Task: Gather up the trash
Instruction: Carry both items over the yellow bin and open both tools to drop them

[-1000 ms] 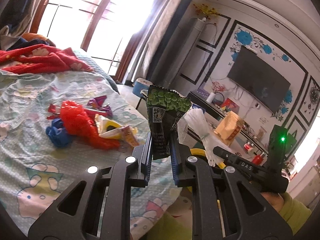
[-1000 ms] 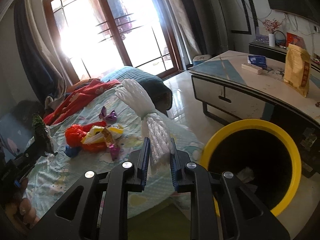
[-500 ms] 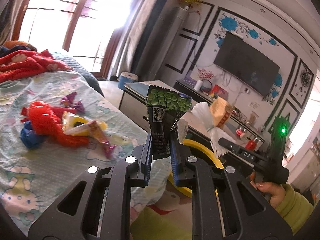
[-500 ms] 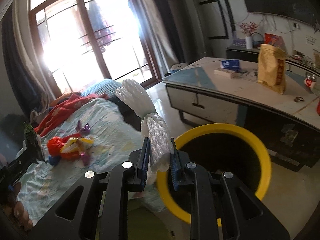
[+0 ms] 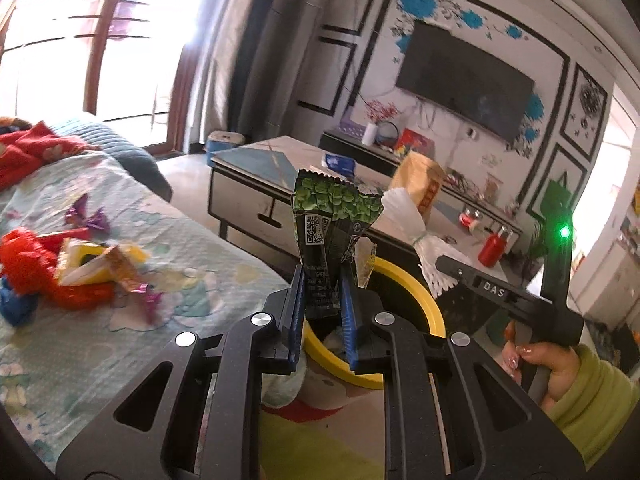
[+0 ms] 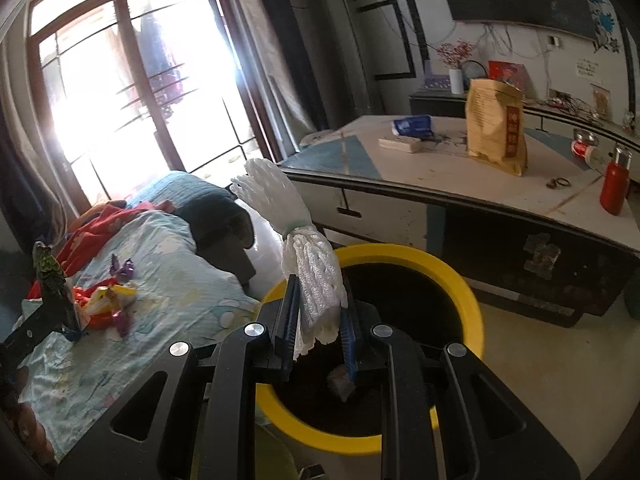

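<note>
My left gripper [image 5: 322, 312] is shut on a green snack wrapper [image 5: 332, 220] with a QR code, held upright above the near rim of the yellow-rimmed trash bin [image 5: 416, 300]. My right gripper [image 6: 318, 316] is shut on a white foam net [image 6: 312, 256] and holds it over the bin's [image 6: 460, 280] dark opening. The right gripper also shows in the left wrist view [image 5: 444, 264], with the foam net [image 5: 404, 216]. More trash, a pile of red, yellow and purple wrappers [image 5: 76, 268], lies on the bed; it also shows in the right wrist view [image 6: 104, 300].
The bed with a light blue printed sheet [image 5: 132, 352] is to the left. A low table [image 6: 500, 184] behind the bin holds a yellow paper bag [image 6: 496, 128] and a red bottle [image 6: 614, 184]. A TV [image 5: 464, 80] hangs on the wall.
Both grippers have swung right, away from the bed, and now hold their items over the yellow bin. Both stay shut on their trash.
</note>
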Available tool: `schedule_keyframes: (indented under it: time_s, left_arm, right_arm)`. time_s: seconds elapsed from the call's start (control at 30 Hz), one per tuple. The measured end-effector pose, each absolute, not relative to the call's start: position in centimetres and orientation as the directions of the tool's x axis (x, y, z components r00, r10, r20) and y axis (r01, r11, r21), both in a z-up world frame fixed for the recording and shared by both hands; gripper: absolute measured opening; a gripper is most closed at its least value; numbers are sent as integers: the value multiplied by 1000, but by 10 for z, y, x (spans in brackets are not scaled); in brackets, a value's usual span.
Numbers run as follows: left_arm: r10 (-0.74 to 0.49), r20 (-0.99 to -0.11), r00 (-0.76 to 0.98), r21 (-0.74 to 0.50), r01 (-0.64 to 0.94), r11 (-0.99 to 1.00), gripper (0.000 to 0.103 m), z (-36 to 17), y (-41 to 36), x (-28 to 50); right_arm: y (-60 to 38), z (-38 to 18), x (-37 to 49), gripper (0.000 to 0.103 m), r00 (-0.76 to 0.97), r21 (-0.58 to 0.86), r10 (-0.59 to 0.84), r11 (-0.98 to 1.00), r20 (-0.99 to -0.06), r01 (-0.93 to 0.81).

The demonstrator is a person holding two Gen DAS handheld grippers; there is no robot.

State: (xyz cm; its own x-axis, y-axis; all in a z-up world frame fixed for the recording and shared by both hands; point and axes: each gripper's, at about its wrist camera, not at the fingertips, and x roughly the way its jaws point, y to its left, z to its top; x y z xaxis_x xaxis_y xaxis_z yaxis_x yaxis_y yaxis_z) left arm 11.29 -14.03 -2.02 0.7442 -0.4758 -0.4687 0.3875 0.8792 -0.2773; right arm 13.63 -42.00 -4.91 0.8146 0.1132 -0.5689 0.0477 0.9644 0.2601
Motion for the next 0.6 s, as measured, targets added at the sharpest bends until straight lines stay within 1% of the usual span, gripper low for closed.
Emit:
schedule_keyframes:
  time_s: [0.33, 0.6]
  left_arm:
    - [-520, -520, 678, -224, 480, 848, 11, -34, -199, 135]
    - [-516, -577, 633, -173, 523, 835, 11, -50, -236, 155]
  right_arm:
    - [-449, -62, 139, 18, 789, 287, 69, 948, -611, 139]
    - [-470, -74, 141, 18, 772, 330, 69, 925, -631, 186]
